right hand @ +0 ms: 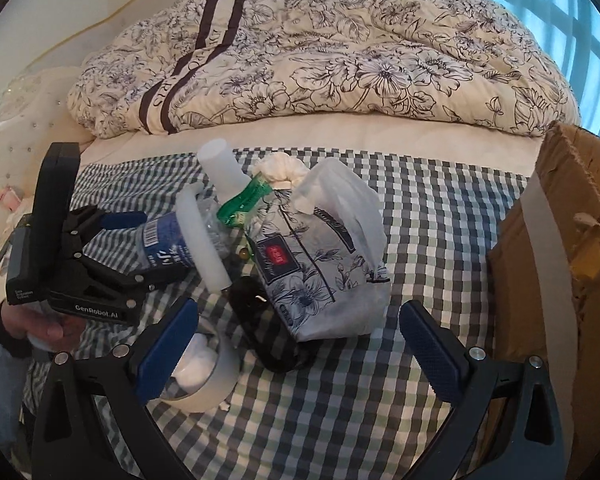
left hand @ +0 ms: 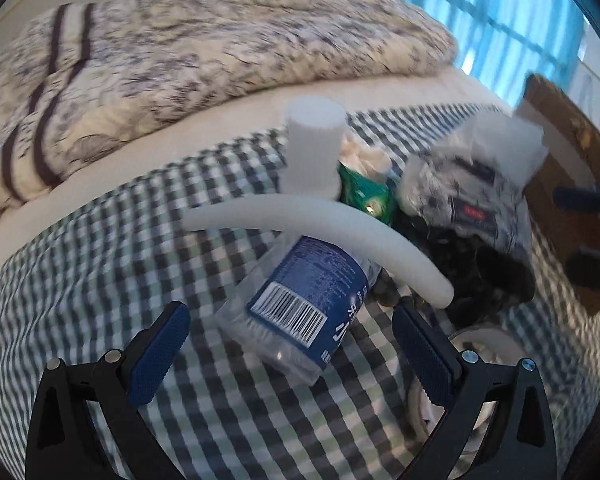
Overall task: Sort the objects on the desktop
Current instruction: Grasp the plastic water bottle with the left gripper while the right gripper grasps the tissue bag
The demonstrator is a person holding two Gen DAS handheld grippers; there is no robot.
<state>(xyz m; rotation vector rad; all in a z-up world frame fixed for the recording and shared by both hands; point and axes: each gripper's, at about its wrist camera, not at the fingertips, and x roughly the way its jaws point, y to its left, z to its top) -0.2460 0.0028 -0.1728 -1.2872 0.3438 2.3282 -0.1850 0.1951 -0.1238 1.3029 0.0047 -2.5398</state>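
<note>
One clear plastic bottle with a blue label (left hand: pixel 300 312) is seen lying on the checked cloth (left hand: pixel 100 280), between the spread-wide left gripper (left hand: pixel 292 344); one curved white foam tube (left hand: pixel 320 232) is laid across it; the right gripper (right hand: pixel 300 344) is likewise held wide, empty, before one floral tissue pack (right hand: pixel 324 264).

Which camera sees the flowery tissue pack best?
The right wrist view. There the tissue pack sits sharp and nearly whole in the middle of the checked cloth, its flower print and red label clear. In the left wrist view the tissue pack is blurred, far to the right, and partly hidden behind the white foam tube.
</note>
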